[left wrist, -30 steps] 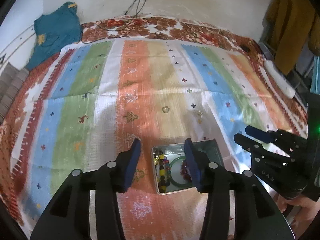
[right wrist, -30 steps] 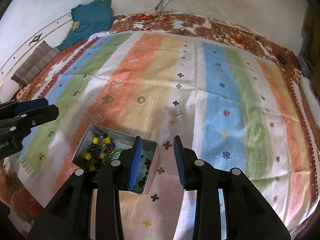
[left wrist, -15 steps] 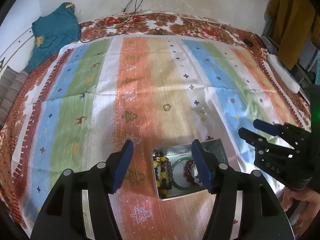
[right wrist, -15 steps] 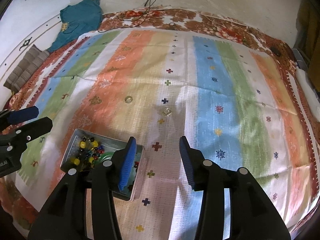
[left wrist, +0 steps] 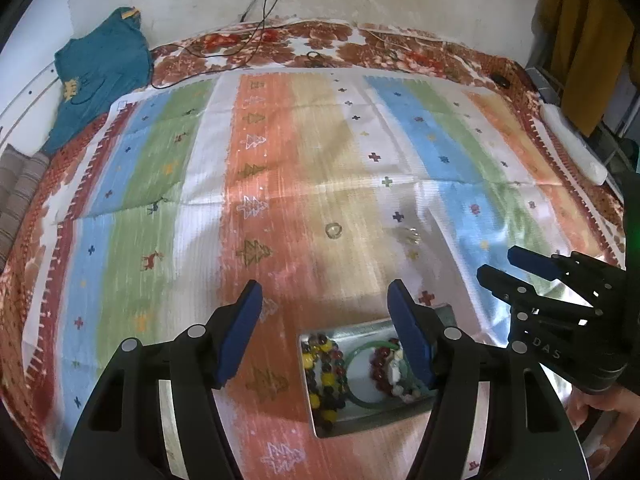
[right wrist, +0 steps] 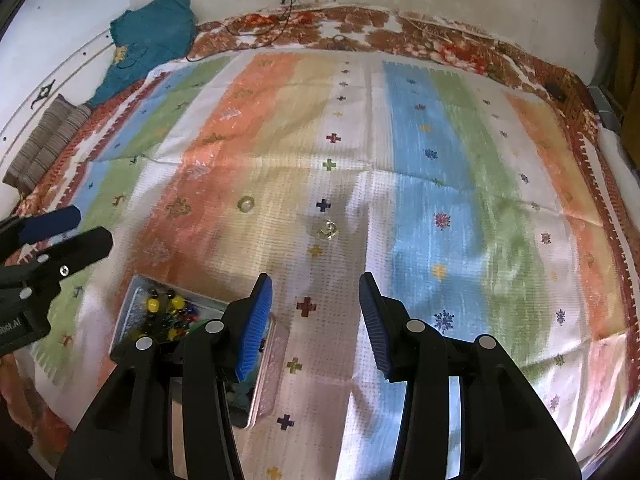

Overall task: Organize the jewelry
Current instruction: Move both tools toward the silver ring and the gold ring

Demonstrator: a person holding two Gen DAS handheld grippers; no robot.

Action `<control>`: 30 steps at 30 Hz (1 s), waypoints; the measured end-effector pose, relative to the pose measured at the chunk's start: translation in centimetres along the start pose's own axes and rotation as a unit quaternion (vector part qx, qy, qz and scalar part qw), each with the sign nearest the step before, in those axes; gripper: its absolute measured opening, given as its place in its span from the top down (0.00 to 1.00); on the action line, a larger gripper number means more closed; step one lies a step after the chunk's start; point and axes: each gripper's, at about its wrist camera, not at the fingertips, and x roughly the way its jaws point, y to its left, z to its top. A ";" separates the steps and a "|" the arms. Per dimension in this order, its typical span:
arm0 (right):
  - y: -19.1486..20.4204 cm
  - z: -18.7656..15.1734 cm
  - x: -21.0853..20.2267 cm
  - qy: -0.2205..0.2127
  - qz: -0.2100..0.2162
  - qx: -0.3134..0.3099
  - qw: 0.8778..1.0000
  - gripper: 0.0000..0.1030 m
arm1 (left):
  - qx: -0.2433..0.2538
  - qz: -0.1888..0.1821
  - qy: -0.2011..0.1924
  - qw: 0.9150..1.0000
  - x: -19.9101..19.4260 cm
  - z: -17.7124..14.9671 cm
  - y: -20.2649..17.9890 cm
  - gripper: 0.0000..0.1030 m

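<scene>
Left wrist view: your left gripper (left wrist: 324,308) hangs with its jaws spread wide and empty above the striped cloth (left wrist: 280,168), beside the metal tray (left wrist: 376,420) holding a beaded necklace (left wrist: 324,376) and a green bangle (left wrist: 360,376). Right wrist view: your right gripper (right wrist: 316,304) is likewise spread and empty; 2 loose pieces lie ahead of it on the cloth, a ring (right wrist: 245,203) and a small gold trinket (right wrist: 328,230), well apart from the tray.

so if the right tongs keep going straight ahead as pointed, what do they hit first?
Probably the striped cloth itself. The right tongs are open and empty, and the nearest item along that line is the small gold piece, slightly left of centre; the ring lies further left. Depth is unclear.
</scene>
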 end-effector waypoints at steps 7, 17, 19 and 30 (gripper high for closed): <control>0.1 0.7 1.2 0.004 0.000 -0.004 1.000 0.56 | -0.002 0.003 0.013 1.000 2.2 1.4 0.4 0.36; 0.9 2.2 3.1 0.015 0.003 -0.026 1.000 0.56 | 0.002 0.001 0.032 0.999 5.1 3.0 0.2 0.36; 1.0 2.3 3.7 0.021 0.002 -0.029 0.999 0.56 | 0.002 0.003 0.036 0.999 5.7 3.3 0.3 0.36; 0.2 2.8 7.2 0.051 0.001 -0.023 0.998 0.56 | 0.000 -0.002 0.058 0.998 8.8 4.4 0.9 0.36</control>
